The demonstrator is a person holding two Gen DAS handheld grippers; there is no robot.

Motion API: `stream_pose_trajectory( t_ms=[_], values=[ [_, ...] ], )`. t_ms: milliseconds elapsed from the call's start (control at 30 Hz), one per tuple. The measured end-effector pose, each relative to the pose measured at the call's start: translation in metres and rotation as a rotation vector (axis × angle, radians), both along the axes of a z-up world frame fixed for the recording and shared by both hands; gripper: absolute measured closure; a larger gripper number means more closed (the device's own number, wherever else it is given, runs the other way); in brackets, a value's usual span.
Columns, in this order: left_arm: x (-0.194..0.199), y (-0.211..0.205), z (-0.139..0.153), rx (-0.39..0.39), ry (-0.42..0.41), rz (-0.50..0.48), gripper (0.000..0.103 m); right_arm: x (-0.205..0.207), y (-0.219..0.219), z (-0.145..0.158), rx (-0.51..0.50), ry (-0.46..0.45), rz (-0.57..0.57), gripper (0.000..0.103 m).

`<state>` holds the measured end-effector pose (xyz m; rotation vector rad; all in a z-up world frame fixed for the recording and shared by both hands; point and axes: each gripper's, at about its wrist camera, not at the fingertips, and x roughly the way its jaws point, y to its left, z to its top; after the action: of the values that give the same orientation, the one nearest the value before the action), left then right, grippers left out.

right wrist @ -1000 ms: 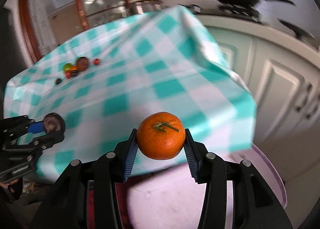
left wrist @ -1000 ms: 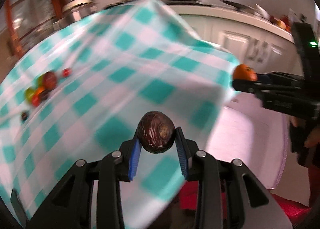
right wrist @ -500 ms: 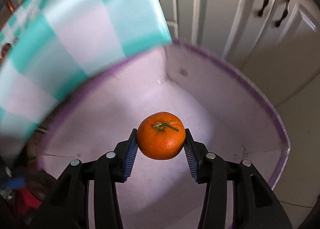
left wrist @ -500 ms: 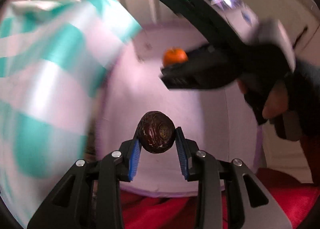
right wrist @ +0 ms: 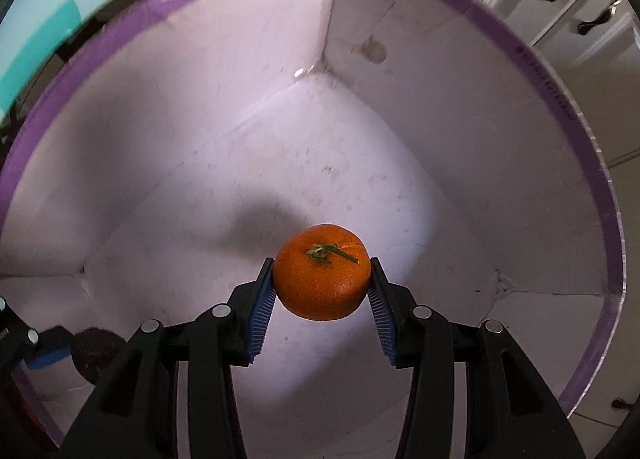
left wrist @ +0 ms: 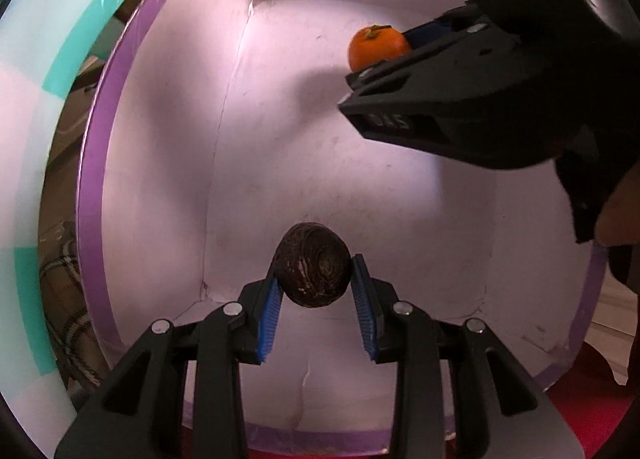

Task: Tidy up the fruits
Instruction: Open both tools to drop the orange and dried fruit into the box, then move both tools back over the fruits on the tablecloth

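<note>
A purple-rimmed white box (right wrist: 520,43) fills both views. Over its floor the right gripper (right wrist: 322,291) – jaws just easing apart – cradles the tangerine (right wrist: 323,275); at eight o'clock, the left gripper (left wrist: 314,287) pinches a dark brown fruit (left wrist: 311,263).

Orange tangerine (right wrist: 322,282) and dark brown fruit (left wrist: 312,270) above white box (right wrist: 460,107).

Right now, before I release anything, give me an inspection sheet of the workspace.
Surface: white box with purple rim, floor bare.
Job's things: tangerine and dark brown fruit, both above the box floor.
Clutter: nothing seen inside the box.
Grippers: right gripper has just been opening, tangerine between its pads; left gripper shut on the dark brown fruit.
Cables: nothing seen.
Surroundings: checked tablecloth, white cabinet doors.
</note>
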<state>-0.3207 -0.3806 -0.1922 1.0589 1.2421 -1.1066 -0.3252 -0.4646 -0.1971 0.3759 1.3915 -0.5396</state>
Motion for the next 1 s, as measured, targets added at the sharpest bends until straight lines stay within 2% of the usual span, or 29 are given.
stream_pose_trajectory(
  t_ms=[33,67,100,133,167,300,400,500,533,600,667,733,767,800,900,1000],
  values=[
    [0.001,0.001,0.000,-0.008,0.000,0.003,0.067,0.001,0.000,0.001,-0.002,-0.002,-0.001,0.049],
    [0.001,0.001,0.002,-0.021,0.004,0.003,0.058,0.001,-0.001,0.003,-0.008,-0.014,-0.008,0.037],
    [0.001,0.001,0.006,-0.045,0.012,0.001,0.052,0.000,-0.002,0.006,-0.011,-0.027,-0.015,0.032],
    [0.004,0.002,0.010,-0.063,0.015,-0.002,0.039,-0.001,-0.003,0.010,-0.009,-0.039,-0.022,0.032],
    [0.003,0.003,0.015,-0.089,0.010,-0.006,0.031,-0.002,-0.004,0.014,-0.001,-0.052,-0.031,0.031],
    [-0.005,0.014,0.043,-0.201,-0.057,-0.045,0.025,-0.009,-0.011,0.036,-0.004,-0.112,-0.059,0.030],
    [-0.014,0.029,0.086,-0.385,-0.147,-0.078,0.024,-0.015,-0.014,0.069,-0.041,-0.197,-0.088,0.030],
    [-0.005,0.063,0.145,-0.619,-0.218,-0.035,0.010,-0.015,-0.011,0.110,-0.100,-0.295,-0.094,0.029],
    [0.001,0.071,0.158,-0.665,-0.236,-0.003,0.006,-0.010,-0.003,0.131,-0.122,-0.346,-0.077,0.028],
    [0.022,0.094,0.183,-0.750,-0.262,0.104,0.002,-0.008,0.006,0.153,-0.142,-0.424,-0.036,0.025],
    [0.058,0.130,0.205,-0.825,-0.287,0.256,0.002,0.006,0.033,0.182,-0.162,-0.511,0.034,0.023],
    [0.090,0.163,0.231,-0.857,-0.330,0.394,0.002,0.017,0.066,0.213,-0.165,-0.587,0.118,0.019],
    [0.115,0.190,0.238,-0.872,-0.354,0.511,0.002,0.024,0.077,0.218,-0.161,-0.611,0.149,0.016],
    [0.127,0.198,0.242,-0.876,-0.362,0.564,0.002,0.040,0.085,0.208,-0.155,-0.632,0.186,0.016],
    [0.185,0.260,0.260,-0.860,-0.428,0.800,0.002,0.082,0.135,0.219,-0.150,-0.638,0.323,0.016],
    [0.248,0.307,0.255,-0.814,-0.470,1.031,0.002,0.123,0.168,0.225,-0.137,-0.633,0.416,0.016]
  ],
)
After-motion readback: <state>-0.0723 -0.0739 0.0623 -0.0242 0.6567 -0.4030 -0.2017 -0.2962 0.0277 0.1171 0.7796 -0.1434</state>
